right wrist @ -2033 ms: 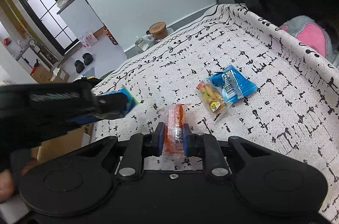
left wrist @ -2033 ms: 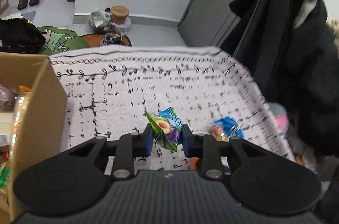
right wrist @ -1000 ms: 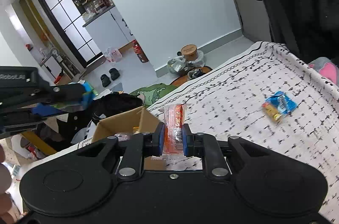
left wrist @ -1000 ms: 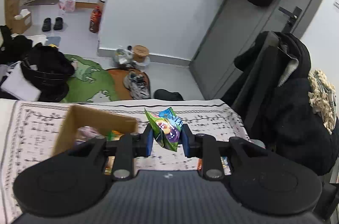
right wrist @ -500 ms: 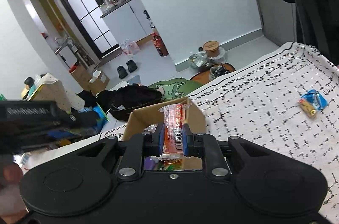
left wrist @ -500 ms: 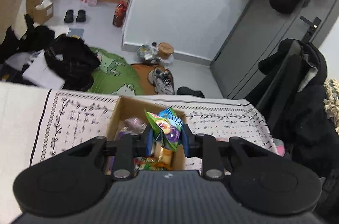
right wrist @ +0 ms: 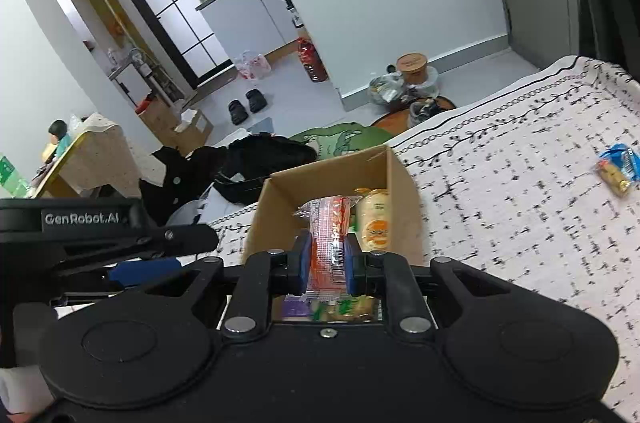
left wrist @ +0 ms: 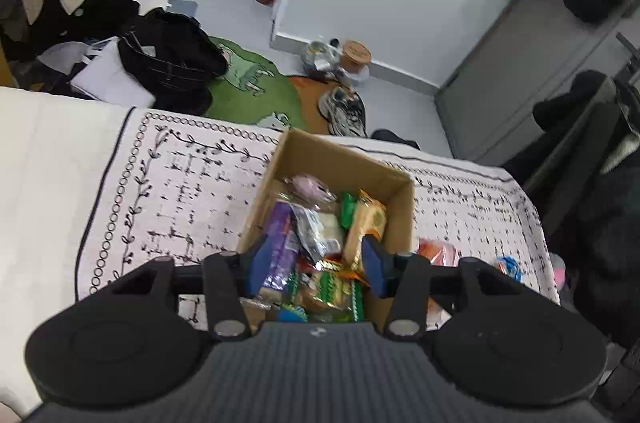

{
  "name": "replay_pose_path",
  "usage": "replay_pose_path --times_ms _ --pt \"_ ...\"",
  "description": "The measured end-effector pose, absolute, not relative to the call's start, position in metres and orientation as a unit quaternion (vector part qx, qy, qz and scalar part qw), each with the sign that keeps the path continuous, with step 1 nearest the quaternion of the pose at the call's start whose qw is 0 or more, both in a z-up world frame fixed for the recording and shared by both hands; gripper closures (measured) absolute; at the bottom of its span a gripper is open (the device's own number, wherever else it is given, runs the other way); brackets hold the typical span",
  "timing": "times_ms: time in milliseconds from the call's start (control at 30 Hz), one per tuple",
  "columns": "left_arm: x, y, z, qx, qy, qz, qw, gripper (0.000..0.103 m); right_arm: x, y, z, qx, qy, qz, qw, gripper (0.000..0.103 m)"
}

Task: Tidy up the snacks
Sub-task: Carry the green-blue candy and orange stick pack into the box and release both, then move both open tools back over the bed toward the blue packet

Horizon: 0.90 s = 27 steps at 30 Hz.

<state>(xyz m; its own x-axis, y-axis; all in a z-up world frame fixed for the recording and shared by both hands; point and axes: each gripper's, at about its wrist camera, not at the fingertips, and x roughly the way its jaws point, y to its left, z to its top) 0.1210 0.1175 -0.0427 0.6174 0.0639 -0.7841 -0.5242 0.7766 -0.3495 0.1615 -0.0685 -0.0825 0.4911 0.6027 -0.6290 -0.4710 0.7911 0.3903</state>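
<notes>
a cluttered room with grey floor, white walls and dark coats hanging by a door lies behind a surface covered by a white cloth [left wrist: 192,191] with black marks and a leafy border. on the cloth stands an open cardboard box [left wrist: 400,201] filled with mixed snack packets. the left gripper [left wrist: 316,265] hangs over the box with its blue pads spread, its jaws having just been opening; nothing is pinched between them, only the packets in the box show in the gap. the right gripper [right wrist: 328,263] hangs over the near edge of the same box [right wrist: 332,169], pressed together on a clear orange-red snack packet [right wrist: 330,231] that stands upright between the pads. a blue snack packet [right wrist: 618,165] lies alone on the cloth, well apart to the right of the box.
</notes>
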Motion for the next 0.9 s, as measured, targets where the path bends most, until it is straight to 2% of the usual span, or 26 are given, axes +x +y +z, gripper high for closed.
replay_pose_path --times_ms 100,233,300,400,533,700,900 --pt "0.121 0.123 -0.044 -0.292 0.401 0.178 0.85 0.047 0.158 -0.063 -0.082 0.091 0.397 0.33 0.852 0.082" --pt "0.121 0.124 -0.046 -0.286 0.403 0.184 0.85 0.04 0.159 -0.064 -0.086 0.097 0.395 0.337 0.849 0.059" --pt "0.121 0.122 -0.048 -0.275 0.406 0.19 0.851 0.037 0.162 -0.07 -0.087 0.098 0.398 0.326 0.852 0.051" --pt "0.123 0.121 -0.053 -0.277 0.41 0.192 0.848 0.034 0.165 -0.085 -0.087 0.089 0.4 0.307 0.859 0.047" --pt "0.126 0.113 -0.056 -0.269 0.41 0.184 0.852 0.029 0.166 -0.108 -0.084 0.071 0.388 0.281 0.875 0.028" --pt "0.127 0.096 -0.054 -0.256 0.388 0.176 0.868 0.027 0.177 -0.135 -0.079 0.057 0.377 0.254 0.889 0.019" --pt "0.134 0.075 -0.05 -0.246 0.363 0.179 0.881 0.023 0.192 -0.165 -0.07 0.058 0.364 0.212 0.905 0.001"
